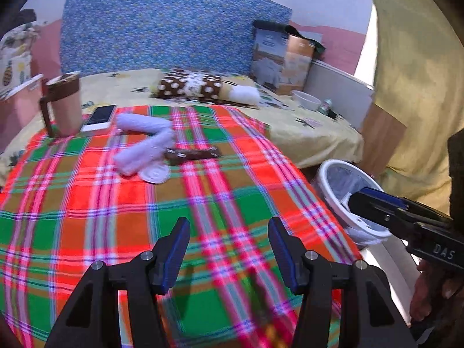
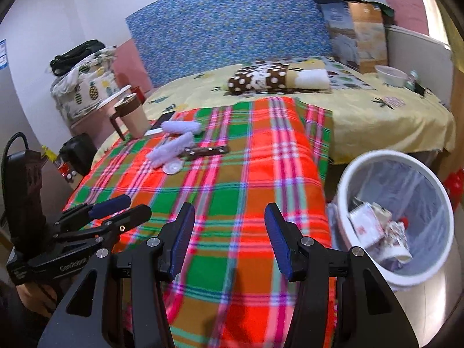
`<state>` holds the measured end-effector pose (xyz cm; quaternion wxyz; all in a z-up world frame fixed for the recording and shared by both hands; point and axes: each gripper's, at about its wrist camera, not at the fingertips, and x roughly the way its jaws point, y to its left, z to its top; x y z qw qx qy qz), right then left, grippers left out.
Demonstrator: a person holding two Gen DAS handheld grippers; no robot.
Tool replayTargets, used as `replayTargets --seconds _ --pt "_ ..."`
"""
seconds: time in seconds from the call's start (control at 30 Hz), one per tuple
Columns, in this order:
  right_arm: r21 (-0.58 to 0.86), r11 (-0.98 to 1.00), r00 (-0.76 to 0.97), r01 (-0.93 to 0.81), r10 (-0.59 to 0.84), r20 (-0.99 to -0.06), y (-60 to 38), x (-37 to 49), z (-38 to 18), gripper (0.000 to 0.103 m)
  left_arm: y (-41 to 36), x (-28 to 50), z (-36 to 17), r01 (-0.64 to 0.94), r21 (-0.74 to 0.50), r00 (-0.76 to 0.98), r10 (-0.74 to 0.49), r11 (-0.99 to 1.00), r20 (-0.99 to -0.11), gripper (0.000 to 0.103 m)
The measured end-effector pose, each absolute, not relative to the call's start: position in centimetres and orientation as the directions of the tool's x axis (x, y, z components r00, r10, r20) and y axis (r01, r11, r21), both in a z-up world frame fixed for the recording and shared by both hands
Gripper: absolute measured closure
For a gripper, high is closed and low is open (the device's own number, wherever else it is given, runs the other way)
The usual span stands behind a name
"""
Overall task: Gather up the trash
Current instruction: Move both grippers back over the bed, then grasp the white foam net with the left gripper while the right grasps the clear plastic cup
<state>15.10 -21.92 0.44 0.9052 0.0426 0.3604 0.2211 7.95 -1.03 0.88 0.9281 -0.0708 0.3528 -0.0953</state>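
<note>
A brown snack wrapper (image 1: 192,153) (image 2: 207,150) lies on the plaid blanket (image 1: 220,203) mid-bed, beside a round white lid (image 1: 155,174) (image 2: 173,166) and two fluffy white rolls (image 1: 142,150) (image 2: 171,149). My left gripper (image 1: 229,246) hovers open over the blanket's near part, nothing between its fingers; it also shows in the right wrist view as the left gripper (image 2: 139,204). My right gripper (image 2: 229,232) is open and empty above the blanket's right side. In the left wrist view the right gripper (image 1: 356,197) reaches across the white trash bin (image 1: 327,174) (image 2: 348,174), which holds crumpled packaging.
A lidded mug (image 1: 62,104) (image 2: 132,117) and a phone (image 1: 100,117) (image 2: 162,124) sit at the blanket's far left. A polka-dot pillow (image 1: 190,85), a bowl (image 2: 390,75) and boxes (image 2: 356,32) lie further back. The bin stands on the floor by the bed's right edge.
</note>
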Motion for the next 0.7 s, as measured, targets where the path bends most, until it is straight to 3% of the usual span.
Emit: replayTargets --seconds 0.7 --pt "0.198 0.861 0.601 -0.468 0.474 -0.643 -18.0 20.0 0.7 0.051 7.0 16.0 1.7 -0.021 -0.091 0.764 -0.043 0.996 -0.644 0.047"
